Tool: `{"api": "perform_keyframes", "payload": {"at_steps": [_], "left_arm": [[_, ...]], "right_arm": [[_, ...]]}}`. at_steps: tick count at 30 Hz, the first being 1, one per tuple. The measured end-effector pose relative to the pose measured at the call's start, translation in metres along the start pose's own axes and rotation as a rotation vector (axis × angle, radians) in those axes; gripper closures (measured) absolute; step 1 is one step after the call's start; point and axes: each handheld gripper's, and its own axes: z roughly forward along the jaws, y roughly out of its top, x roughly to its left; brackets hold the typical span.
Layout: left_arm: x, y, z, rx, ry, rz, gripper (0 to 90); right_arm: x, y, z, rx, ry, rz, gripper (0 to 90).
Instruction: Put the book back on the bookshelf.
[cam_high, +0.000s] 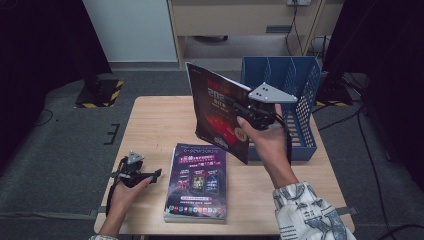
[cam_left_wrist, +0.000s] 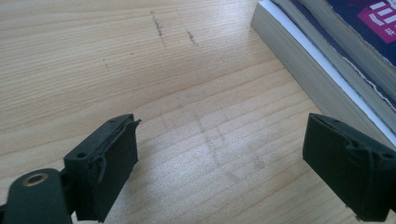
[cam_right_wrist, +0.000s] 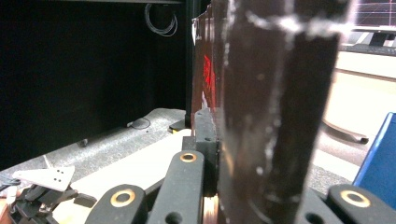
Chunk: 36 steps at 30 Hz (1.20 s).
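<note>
Black jaws of the right tool (cam_high: 239, 107) are clamped together on a magazine (cam_high: 216, 117), which it holds upright in the air above the bench (cam_high: 150, 120), just in front of the blue file rack (cam_high: 292, 82). In the right gripper view the magazine (cam_right_wrist: 275, 107) stands edge-on, pinched right at the pads, its dark glossy cover rising well past them. The grip sits on the edge nearest the rack, about halfway up, so most of the sheet hangs free toward the middle of the bench.

Judging by its look, the magazine is light and thin, with a slick cover; it will likely flex and sag away from the pinch, and could slide if the clamp eases. Holding near the spine or a firm edge should keep it stiff enough to drop into one of the rack's slots.

The left tool (cam_high: 150, 175) rests low at the near left of the bench with its jaws apart and nothing between them. In the left gripper view, bare wood lies between its pads (cam_left_wrist: 109, 163). Just beside it lies a stack of magazines (cam_high: 196, 182), flat, thicker and heavier as a whole.
</note>
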Motion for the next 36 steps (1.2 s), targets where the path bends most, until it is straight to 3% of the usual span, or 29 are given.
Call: {"api": "perform_keyframes", "payload": {"at_steps": [24, 36], "left_arm": [[0.000, -0.002, 0.004, 0.028, 0.012, 0.007, 8.7], [-0.002, -0.003, 0.006, 0.025, 0.027, 0.031, 6.9]], "right_arm": [[-0.020, 0.008, -0.024, -0.022, -0.071, 0.022, 86.9], [-0.031, 0.011, -0.038, -0.032, -0.112, 0.031, 86.9]]}}
